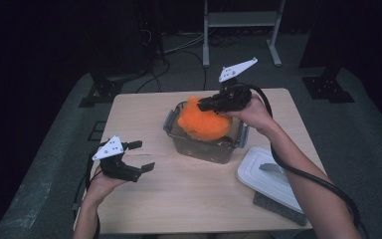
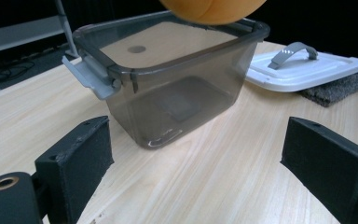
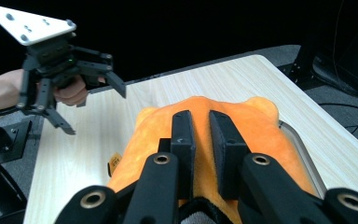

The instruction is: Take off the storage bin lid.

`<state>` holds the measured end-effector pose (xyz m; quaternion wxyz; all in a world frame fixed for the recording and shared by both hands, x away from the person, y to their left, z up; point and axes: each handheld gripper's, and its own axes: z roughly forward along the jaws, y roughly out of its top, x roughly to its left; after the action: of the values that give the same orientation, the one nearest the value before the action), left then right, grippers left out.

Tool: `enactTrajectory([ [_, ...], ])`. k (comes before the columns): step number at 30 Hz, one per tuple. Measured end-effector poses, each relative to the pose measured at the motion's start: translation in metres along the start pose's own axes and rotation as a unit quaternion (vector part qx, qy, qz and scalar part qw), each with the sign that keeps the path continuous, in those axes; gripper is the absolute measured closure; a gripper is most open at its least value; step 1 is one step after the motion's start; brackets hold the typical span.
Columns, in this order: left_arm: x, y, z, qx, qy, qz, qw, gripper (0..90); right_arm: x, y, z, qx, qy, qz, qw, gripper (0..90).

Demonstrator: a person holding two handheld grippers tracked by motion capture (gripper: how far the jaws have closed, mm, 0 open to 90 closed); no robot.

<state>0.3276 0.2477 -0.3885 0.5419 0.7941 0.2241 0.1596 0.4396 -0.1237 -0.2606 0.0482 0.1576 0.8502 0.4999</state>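
1. Nearest the person, by the desk's (image 1: 179, 199) left edge toward its near left corner, the left gripper (image 1: 138, 156) hovers with its jaws spread wide and nothing between them; in the left gripper view its two black jaws stand well apart over bare wood, facing the bin.
2. At the near right corner a white lid (image 1: 268, 177) with a grey handle lies flat on a dark grey pad (image 1: 278, 208), which juts past the desk's edge. It sits just beside the bin, apart from it.
3. Around the desk's middle, slightly toward the far edge, stands a clear grey plastic bin (image 1: 204, 147) with latch flaps at its two ends; its lid is off.
4. An orange plush toy (image 1: 204, 124) sits in the bin's open mouth, its bulk above the rim and partly hiding the far wall.
5. The right gripper (image 1: 205, 105) comes in from the right above the bin, jaws nearly closed and pinching the plush along its top; its cable trails back along the forearm.
6. Beyond the far edge, on the dark floor, stand a pale metal frame (image 1: 241, 20) and loose cables (image 1: 179, 47).
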Motion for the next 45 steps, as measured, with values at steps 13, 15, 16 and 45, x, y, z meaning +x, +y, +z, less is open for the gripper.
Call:
enactTrajectory([
  [13,0.0,0.001,-0.001,-0.005,-0.002,0.0,1.0,7.8,-0.025,-0.013,0.022,0.013,-0.013,0.015,0.9997,79.9],
  [15,0.0,0.002,-0.001,-0.006,-0.002,0.0,1.0,7.8,-0.027,-0.014,0.025,0.014,-0.013,0.015,0.9997,79.9],
  [16,0.0,0.002,-0.001,-0.005,-0.002,0.001,1.0,7.9,-0.028,-0.015,0.026,0.015,-0.014,0.016,0.9997,79.9],
  [45,-0.002,0.005,-0.002,-0.01,-0.004,0.003,0.9999,7.8,-0.046,-0.044,0.056,0.047,-0.005,0.041,0.998,79.8],
])
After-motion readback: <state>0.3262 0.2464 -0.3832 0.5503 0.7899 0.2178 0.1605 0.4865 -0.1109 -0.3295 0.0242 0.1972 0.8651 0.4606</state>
